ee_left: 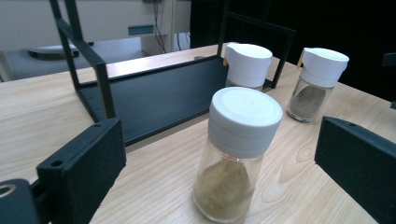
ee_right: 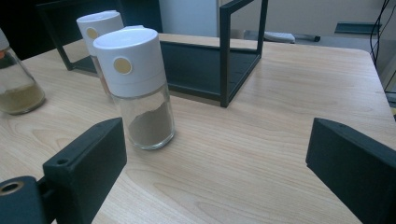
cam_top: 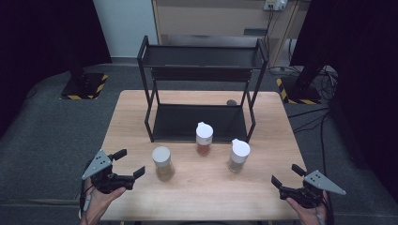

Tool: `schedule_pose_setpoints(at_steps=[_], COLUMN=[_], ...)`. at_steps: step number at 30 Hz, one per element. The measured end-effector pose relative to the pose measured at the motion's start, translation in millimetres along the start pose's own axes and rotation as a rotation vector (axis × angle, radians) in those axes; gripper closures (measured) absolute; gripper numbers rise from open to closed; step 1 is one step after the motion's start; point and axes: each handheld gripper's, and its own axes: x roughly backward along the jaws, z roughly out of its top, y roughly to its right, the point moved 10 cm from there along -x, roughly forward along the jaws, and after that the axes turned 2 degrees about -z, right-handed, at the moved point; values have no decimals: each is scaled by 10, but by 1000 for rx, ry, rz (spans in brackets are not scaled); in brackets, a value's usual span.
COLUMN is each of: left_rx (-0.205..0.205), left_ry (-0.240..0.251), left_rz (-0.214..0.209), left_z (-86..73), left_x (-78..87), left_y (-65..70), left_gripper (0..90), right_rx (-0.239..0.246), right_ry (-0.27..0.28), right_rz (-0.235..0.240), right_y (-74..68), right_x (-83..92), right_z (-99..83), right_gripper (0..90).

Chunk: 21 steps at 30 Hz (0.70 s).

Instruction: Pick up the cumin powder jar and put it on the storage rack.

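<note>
- Left gripper (cam_top: 132, 163) low at 7 o'clock on the table (cam_top: 141, 122), jaws spread wide, nothing pinched; hand below cut off by the frame edge.
- Right gripper (cam_top: 285, 176) at 5 o'clock, jaws spread too, nothing between.
- Nearest spice jar (cam_top: 163, 163) just off the left jaws; base clipped at the bottom of the left gripper view (ee_left: 237, 154).
- Yellow dot on the right jar (ee_right: 139, 86) plain from the right gripper view, unreadable from above (cam_top: 239, 155).
- Middle jar (cam_top: 204, 138) at 12 o'clock, half hidden behind it in the right gripper view.
- Black rack (cam_top: 202, 89) farthest back; small dark object (cam_top: 231, 102) behind it, too blurred to name.
</note>
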Motion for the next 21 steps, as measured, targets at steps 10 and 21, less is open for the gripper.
schedule_pose_setpoints(at_steps=[10, 21], left_rx=[-10, -21], left_ry=[-31, -53], left_rz=[-34, -71], left_z=[79, 89], left_x=[-238, -476], left_y=[26, 73], left_gripper=[11, 14], right_rx=[-3, -1], right_ry=[3, 1], right_rz=[2, 2], right_y=[0, -5], right_x=[7, 10], right_z=[1, 3], right_gripper=[54, 54])
